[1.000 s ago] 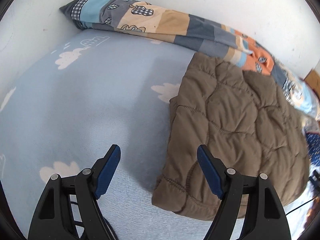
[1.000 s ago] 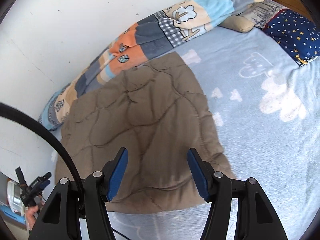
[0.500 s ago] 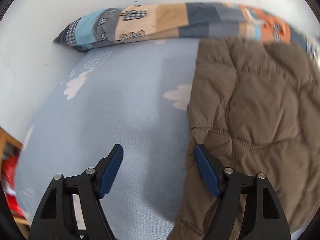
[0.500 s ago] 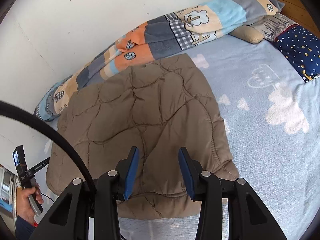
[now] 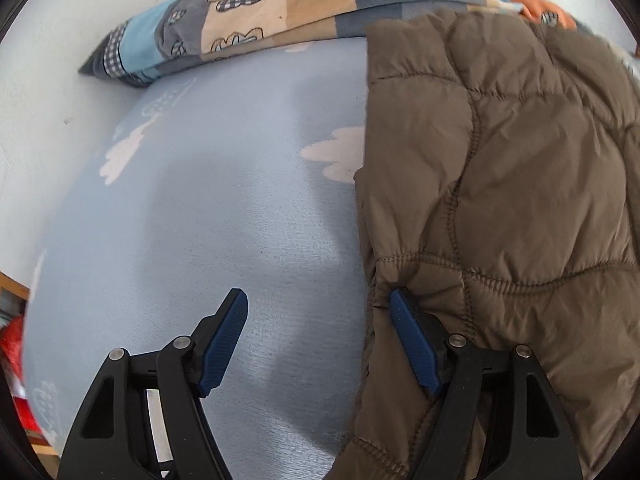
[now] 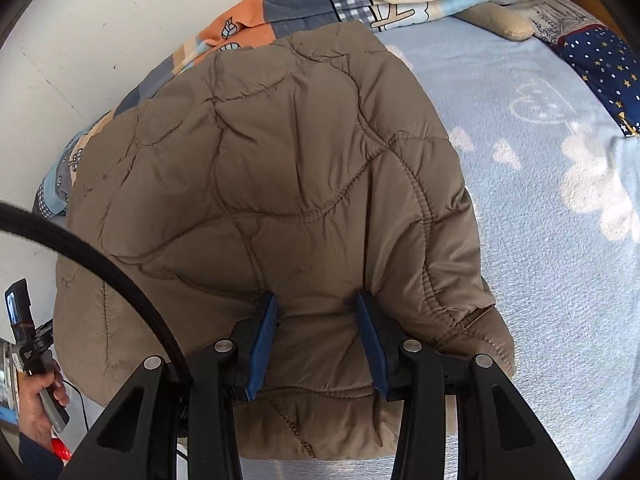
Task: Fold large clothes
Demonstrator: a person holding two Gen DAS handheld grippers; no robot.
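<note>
Blue cloud-print bed [image 5: 224, 216] carries the folded brown jacket [image 6: 288, 184] flat for folding, right gripper [image 6: 318, 344] pinching a puffy ridge at its 6 o'clock edge, left gripper [image 5: 320, 344] apart, straddling its 9 o'clock edge

1 jacket [image 6: 280, 184], 2 grippers [image 5: 318, 344] [image 6: 318, 344], 1 quilt [image 5: 280, 8]

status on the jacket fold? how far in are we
Done: the brown quilted jacket already lies as a compact padded bundle on the blue cloud blanket.

In hand: the right gripper has just been closing, its pads pinching a puff of the near edge. The left gripper is open, one finger against the jacket's side edge.

Left: probably another fold; nothing is lifted yet.
</note>
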